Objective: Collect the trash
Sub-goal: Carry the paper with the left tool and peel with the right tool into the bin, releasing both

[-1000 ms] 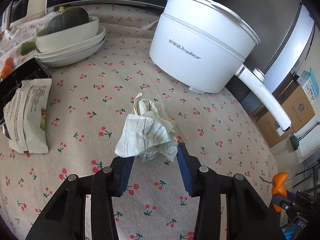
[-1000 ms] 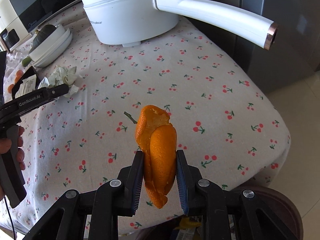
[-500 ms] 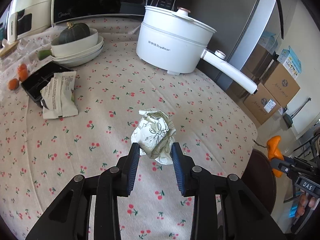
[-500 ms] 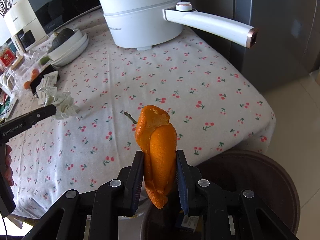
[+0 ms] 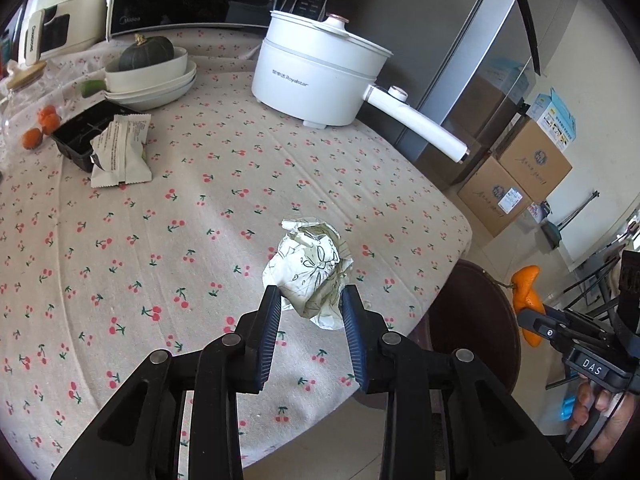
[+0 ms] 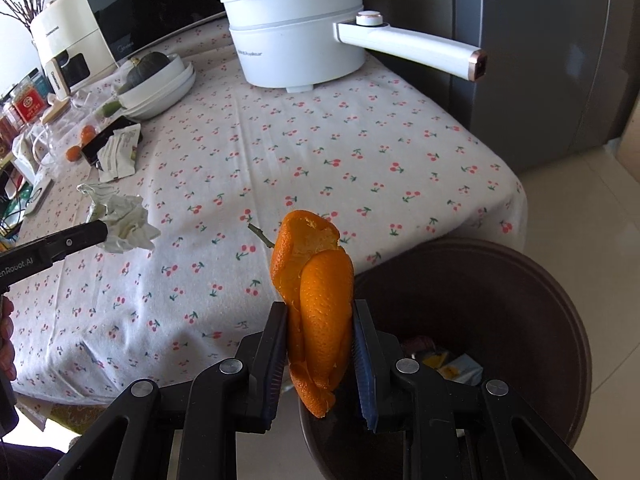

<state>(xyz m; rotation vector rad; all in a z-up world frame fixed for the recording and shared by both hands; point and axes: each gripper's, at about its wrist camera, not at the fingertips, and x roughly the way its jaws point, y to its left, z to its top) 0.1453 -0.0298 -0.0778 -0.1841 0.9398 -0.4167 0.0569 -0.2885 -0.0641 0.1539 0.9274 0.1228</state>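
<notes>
The right tool [image 6: 320,344] pinches orange peel [image 6: 316,304] above the brown bin [image 6: 520,300], which holds wrappers; the left tool [image 5: 310,312] pinches crumpled paper [image 5: 308,272].

I read "Royalstar" after some Chinese characters on the white electric pot [image 5: 316,80]. Left of the pot, "Midea" on the black microwave [image 5: 168,0]. Far right of the pot, "DAS" on the right gripper [image 5: 528,312]. Left gripper [image 6: 106,230] body shows "enRovot.AI", partly cut off.
</notes>
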